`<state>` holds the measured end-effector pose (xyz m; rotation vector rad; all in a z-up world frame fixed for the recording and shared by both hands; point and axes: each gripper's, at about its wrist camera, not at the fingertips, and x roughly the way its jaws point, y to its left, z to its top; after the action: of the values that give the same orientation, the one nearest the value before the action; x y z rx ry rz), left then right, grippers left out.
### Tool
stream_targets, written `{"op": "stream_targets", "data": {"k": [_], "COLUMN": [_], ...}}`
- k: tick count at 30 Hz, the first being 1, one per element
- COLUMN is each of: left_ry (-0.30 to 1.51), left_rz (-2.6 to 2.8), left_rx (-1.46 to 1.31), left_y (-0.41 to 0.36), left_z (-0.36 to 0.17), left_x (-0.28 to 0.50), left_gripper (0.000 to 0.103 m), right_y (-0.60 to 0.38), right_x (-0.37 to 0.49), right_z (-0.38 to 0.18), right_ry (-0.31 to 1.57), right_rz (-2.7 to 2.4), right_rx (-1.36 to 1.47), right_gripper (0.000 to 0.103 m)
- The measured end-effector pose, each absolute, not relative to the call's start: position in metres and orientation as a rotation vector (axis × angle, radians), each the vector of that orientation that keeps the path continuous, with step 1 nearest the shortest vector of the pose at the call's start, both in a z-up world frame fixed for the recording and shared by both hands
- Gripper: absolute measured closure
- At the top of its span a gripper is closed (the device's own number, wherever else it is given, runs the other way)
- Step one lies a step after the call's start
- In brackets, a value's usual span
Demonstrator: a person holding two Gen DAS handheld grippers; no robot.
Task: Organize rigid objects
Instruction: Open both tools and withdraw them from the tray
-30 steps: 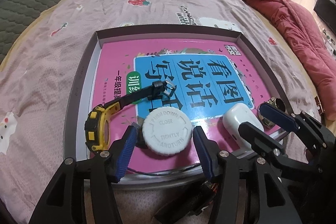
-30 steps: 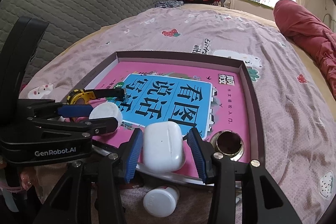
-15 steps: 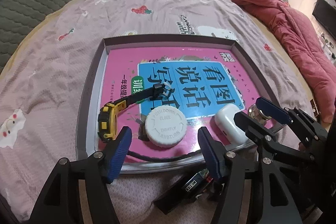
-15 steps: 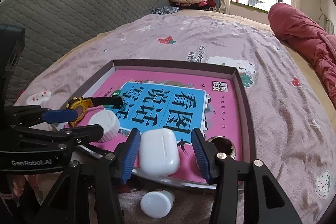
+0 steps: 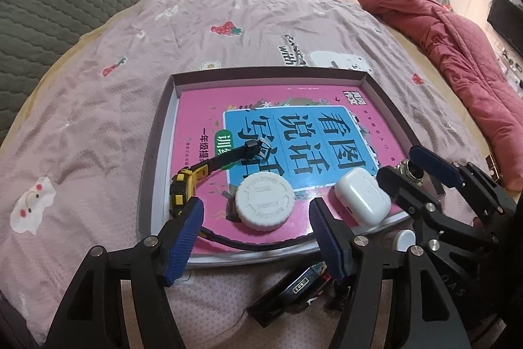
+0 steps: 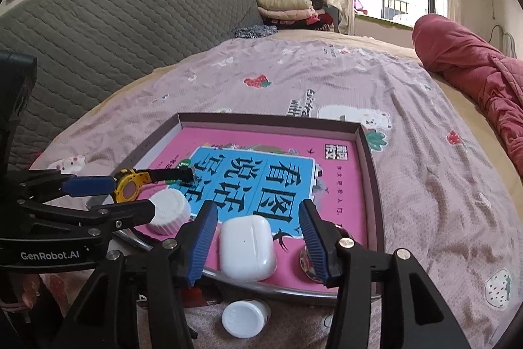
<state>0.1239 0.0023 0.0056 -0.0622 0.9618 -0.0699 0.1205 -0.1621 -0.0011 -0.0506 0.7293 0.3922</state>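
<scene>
We held both tools apart and empty: the left tool [image 5: 256,229] near the white cap [image 5: 264,201], the right tool [image 6: 258,237] around the earbud case [image 6: 246,247], both at the tray's [image 5: 153,149] near edge. We judged that a careless closing could push the case off.

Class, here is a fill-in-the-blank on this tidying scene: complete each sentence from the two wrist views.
1. The white earbud case lies between the open fingers of the ____ gripper.
2. The round white cap rests on a ____ book cover.
3. The watch has a ____ body.
4. The book lies inside a shallow ____.

Missing words: right; pink; yellow; tray
</scene>
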Motion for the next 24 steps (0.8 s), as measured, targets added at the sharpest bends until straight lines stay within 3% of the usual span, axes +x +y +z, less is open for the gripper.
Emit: {"op": "stream_targets", "data": {"k": [24], "left_ry": [0.894], "left_rz": [-0.065], "left_rx": [-0.061], "left_y": [0.017], "left_z": [0.036], "left_x": [0.101], "left_gripper": [0.034], "right_y": [-0.186], "right_x": [0.091], "right_z": [0.036], "right_ry": [0.576], "right_rz": [0.369], "right_rx": [-0.016], "right_gripper": [0.049]}}
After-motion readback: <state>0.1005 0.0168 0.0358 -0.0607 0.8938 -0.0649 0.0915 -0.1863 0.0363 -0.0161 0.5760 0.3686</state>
